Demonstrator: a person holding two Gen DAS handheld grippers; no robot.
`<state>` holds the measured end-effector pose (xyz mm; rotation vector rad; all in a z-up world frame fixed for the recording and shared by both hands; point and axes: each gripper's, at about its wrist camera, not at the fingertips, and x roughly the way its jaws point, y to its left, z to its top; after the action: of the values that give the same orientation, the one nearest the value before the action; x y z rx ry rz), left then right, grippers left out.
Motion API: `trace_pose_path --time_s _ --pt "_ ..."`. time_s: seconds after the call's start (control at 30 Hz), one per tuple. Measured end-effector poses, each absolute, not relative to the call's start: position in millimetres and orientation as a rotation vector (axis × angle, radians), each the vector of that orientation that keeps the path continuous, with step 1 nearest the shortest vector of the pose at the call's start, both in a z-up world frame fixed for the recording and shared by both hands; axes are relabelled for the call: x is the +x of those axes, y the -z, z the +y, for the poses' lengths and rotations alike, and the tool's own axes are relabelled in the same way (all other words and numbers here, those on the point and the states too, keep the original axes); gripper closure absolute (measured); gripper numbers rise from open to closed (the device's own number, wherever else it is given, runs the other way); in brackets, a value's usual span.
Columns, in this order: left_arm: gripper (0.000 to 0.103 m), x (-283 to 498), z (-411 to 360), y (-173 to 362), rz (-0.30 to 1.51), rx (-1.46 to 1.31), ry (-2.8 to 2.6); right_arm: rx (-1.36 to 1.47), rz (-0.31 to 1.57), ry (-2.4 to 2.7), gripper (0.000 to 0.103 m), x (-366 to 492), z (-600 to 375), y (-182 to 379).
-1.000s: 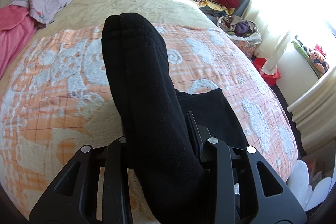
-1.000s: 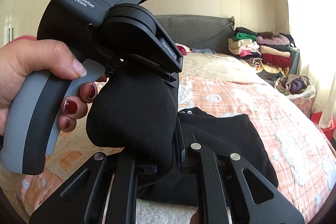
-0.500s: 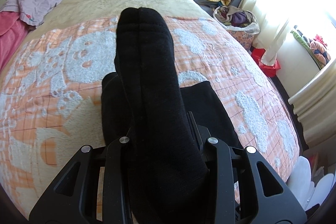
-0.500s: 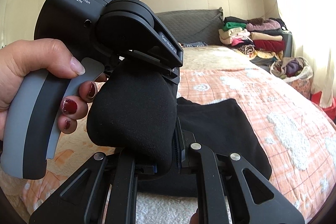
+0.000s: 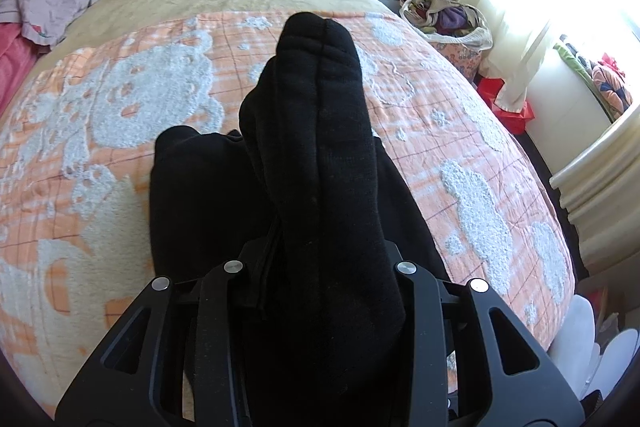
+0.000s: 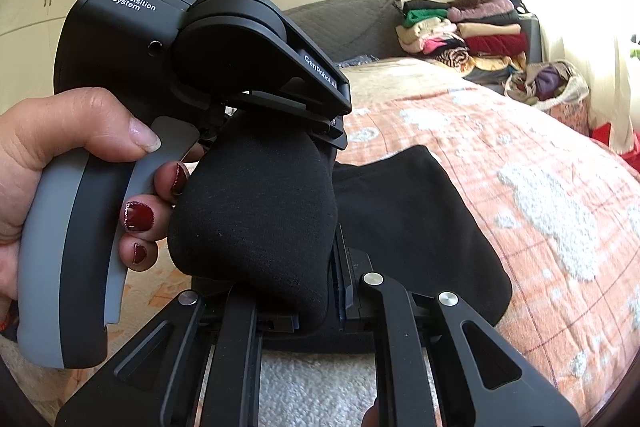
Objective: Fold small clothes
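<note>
1 thick black sock (image 5: 320, 131), doubled, soft, ribbed lengthwise

Black garment (image 5: 320, 155), folded, half-lifted

You see a black sock (image 5: 320, 155) over a black garment (image 5: 200, 195), both on an orange blanket (image 5: 120, 99) (white fluffy motifs, thin red grid). Your grippers (image 6: 316, 307) are black; the handle (image 6: 52, 259) grey; your nails (image 6: 138, 217) dark red.
</note>
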<state>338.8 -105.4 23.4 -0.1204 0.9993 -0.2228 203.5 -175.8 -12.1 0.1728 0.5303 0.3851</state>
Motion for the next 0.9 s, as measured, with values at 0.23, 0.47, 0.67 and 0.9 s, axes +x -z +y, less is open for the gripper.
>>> trace_pose_path --time_s 0.23,0.47,0.67,0.9 --pt "0.076 340.9 -119.2 -15.9 1.007 -0.107 0.238 0.23 0.555 -0.378 0.092 206.5 -188.2 22.1" --pt "0.071 344.4 -130.5 -9.7 1.019 -0.098 0.246 0.276 0.571 -0.378 0.092 207.5 -199.0 30.1" --pt "0.066 345.6 -137.9 -6.1 1.027 -0.089 0.247 0.339 0.606 -0.389 0.088 211.8 -210.4 38.9" --pt "0.059 348.7 -144.4 -1.7 1.036 -0.085 0.249 0.387 0.629 -0.39 0.082 215.1 -219.9 44.1"
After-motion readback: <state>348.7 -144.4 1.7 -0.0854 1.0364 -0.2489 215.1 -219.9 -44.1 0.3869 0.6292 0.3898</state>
